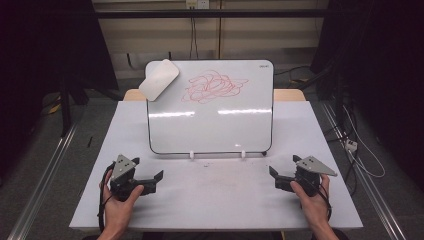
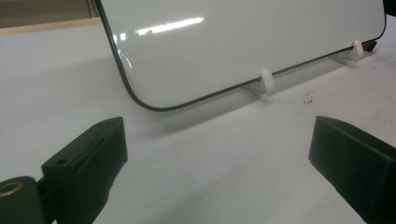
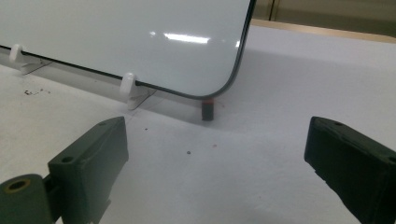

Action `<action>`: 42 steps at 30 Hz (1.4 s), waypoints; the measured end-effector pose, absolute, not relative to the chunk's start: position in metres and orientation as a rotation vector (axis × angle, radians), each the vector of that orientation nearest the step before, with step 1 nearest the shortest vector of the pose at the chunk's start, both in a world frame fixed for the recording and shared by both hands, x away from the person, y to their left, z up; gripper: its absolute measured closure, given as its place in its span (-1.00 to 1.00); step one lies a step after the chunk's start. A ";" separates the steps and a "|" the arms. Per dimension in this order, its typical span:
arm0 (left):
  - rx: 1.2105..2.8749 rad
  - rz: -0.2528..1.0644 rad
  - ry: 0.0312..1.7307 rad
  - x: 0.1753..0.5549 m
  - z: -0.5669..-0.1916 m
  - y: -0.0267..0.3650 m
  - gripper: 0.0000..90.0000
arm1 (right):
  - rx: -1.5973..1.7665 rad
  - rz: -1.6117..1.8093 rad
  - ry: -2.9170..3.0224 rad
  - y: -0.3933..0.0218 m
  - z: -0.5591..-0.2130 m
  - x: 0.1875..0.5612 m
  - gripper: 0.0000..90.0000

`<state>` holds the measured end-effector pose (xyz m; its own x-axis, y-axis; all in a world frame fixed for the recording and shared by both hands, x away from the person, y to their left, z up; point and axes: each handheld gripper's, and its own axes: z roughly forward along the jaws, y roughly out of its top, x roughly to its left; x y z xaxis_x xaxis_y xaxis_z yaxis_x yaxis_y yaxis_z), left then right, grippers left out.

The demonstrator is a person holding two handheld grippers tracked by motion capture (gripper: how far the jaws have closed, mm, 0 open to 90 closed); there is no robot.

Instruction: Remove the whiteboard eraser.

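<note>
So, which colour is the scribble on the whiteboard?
Red. The scribble on the whiteboard shows best in the high view.

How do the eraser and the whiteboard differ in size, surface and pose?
The eraser is a small rounded pad; the whiteboard is far larger, with a dark rim. The eraser's face looks plain, while the whiteboard carries a red scribble near its top. The eraser sits askew over the whiteboard's top left corner; the whiteboard stands propped in two white clips on the table. Both are white with rounded corners.
</note>
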<state>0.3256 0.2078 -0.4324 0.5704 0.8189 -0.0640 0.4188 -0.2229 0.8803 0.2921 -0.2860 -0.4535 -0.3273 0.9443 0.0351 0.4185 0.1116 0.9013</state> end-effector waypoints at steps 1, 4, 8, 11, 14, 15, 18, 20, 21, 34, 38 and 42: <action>1.846 0.520 1.003 0.326 -0.432 0.207 -0.90 | 1.329 1.177 1.817 -0.286 -0.454 0.292 -0.86; 1.850 0.515 0.993 0.327 -0.431 0.205 -0.88 | 1.334 1.173 1.814 -0.286 -0.454 0.293 -0.86; 1.866 0.513 0.986 0.330 -0.430 0.203 -0.88 | 1.334 1.182 1.818 -0.286 -0.454 0.293 -0.86; 1.868 0.488 0.975 0.334 -0.430 0.202 -0.89 | 1.338 1.181 1.818 -0.286 -0.454 0.293 -0.86; 1.870 0.485 0.981 0.338 -0.428 0.203 -0.88 | 1.321 1.184 1.818 -0.285 -0.453 0.293 -0.86; 1.872 0.489 0.981 0.339 -0.427 0.204 -0.88 | 1.324 1.185 1.817 -0.285 -0.453 0.293 -0.86; 1.876 0.490 0.978 0.344 -0.422 0.206 -0.85 | 1.331 1.184 1.816 -0.285 -0.454 0.294 -0.85; 1.871 0.478 0.978 0.346 -0.418 0.206 -0.79 | 1.334 1.182 1.818 -0.285 -0.454 0.293 -0.84; 1.860 0.476 0.977 0.347 -0.415 0.205 -0.80 | 1.331 1.183 1.824 -0.285 -0.454 0.293 -0.84; 1.858 0.498 0.880 0.370 -0.377 0.196 -0.87 | 1.344 1.182 1.820 -0.286 -0.454 0.294 -0.87; 1.879 0.546 0.891 0.381 -0.367 0.191 -0.87 | 1.339 1.186 1.827 -0.286 -0.455 0.294 -0.87; 1.891 0.596 0.868 0.391 -0.357 0.188 -0.88 | 1.348 1.190 1.823 -0.287 -0.455 0.294 -0.87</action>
<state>0.3913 0.1877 -0.3573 0.6309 0.7746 0.0431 0.3178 -0.3087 0.8965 0.2938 -0.2871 -0.4549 -0.3270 0.9432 0.0580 0.4329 0.0949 0.8964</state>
